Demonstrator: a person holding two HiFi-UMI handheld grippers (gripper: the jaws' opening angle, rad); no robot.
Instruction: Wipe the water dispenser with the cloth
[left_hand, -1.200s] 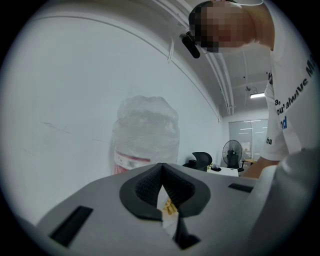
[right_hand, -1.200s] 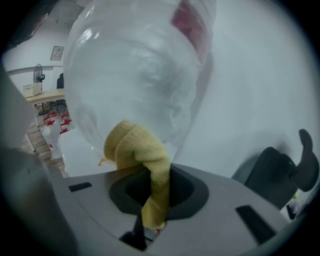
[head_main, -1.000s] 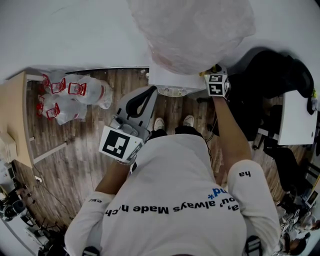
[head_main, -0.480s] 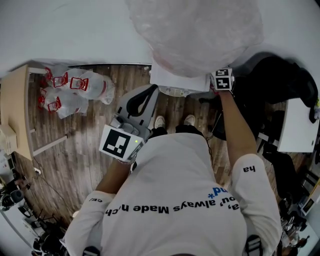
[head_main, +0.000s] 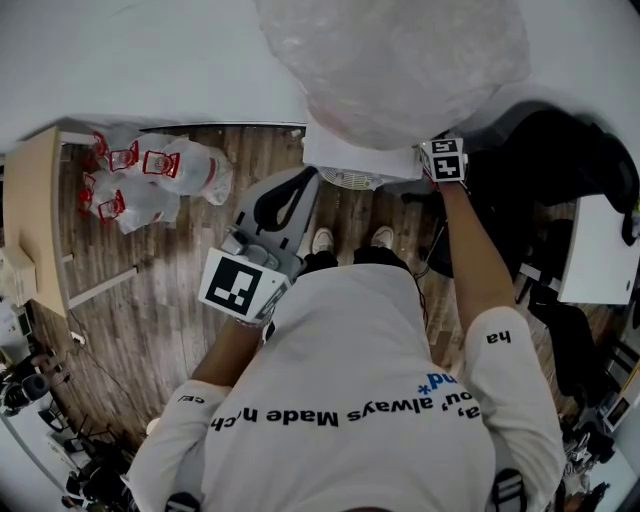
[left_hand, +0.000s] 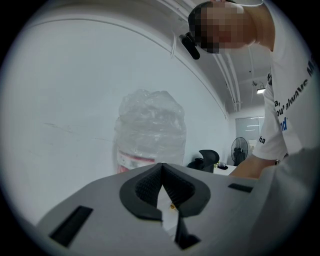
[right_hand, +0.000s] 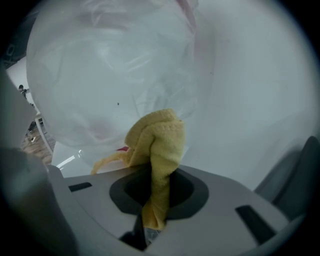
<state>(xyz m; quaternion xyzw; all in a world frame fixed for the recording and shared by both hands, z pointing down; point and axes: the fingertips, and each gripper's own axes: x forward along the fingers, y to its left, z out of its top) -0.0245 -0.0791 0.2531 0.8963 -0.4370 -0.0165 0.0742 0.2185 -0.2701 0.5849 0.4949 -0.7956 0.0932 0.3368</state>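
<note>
The water dispenser (head_main: 355, 152) is a white cabinet against the wall, and its big bottle (head_main: 390, 60) is wrapped in clear plastic. My right gripper (head_main: 434, 155) is at the dispenser's top right corner, just under the bottle. In the right gripper view my right gripper (right_hand: 159, 172) is shut on a yellow cloth (right_hand: 156, 140), which bunches up against the bottle (right_hand: 110, 75). My left gripper (head_main: 300, 186) hangs lower, apart from the dispenser's front. Its jaws (left_hand: 162, 172) are shut with nothing between them and point up at the bottle (left_hand: 150, 132).
Plastic bags with red print (head_main: 150, 180) lie on the wood floor at left, beside a wooden desk (head_main: 25, 230). A black office chair (head_main: 560, 150) and a white table (head_main: 590, 245) stand at right. A fan (left_hand: 240, 149) stands further back.
My right gripper with the cloth has shifted a little to the right along the dispenser's top, under the bottle. The left gripper has stayed put.
</note>
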